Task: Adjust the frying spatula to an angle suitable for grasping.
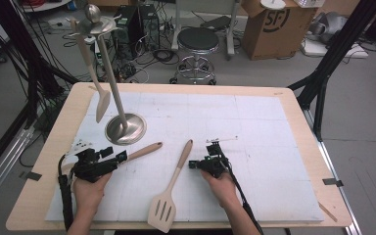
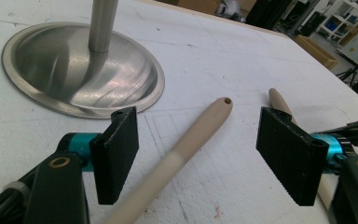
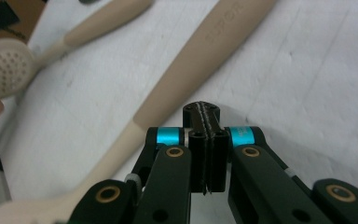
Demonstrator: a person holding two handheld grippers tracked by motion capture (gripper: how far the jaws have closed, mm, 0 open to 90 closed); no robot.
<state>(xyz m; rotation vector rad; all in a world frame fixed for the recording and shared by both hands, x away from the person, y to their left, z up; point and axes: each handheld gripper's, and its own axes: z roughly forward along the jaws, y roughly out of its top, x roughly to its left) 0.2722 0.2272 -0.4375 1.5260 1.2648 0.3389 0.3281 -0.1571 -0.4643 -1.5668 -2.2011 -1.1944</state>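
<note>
Left gripper [image 2: 196, 156] with jaws spread wide either side of the handle of a perforated spoon [image 2: 186, 144], which lies flat on the white mat [image 1: 254, 127] covering the table [image 1: 58, 127]; in the high view this gripper [image 1: 113, 157] sits near left, the handle running up and right from it toward the stand. The jaws straddle the handle without touching it, so the step in hand appears to be the grasp. The right gripper [image 3: 206, 126], near centre-right, has its jaws pressed together on nothing and rests just right of the slotted turner [image 1: 169, 196], whose handle points far and whose blade lies at the near edge. The steel stand [image 1: 125, 128] rises just beyond the left gripper, with one utensil [image 1: 99, 93] already hanging from its top ring. For a sound grasp, lower the left gripper until the pads bracket the thick, round part of the handle, centre it between them, then close squarely so it does not roll out sideways. Grip well back from the hole at the handle's end, leaving that end free for hanging, and lift clear of the stand's base before swinging upward.
</note>
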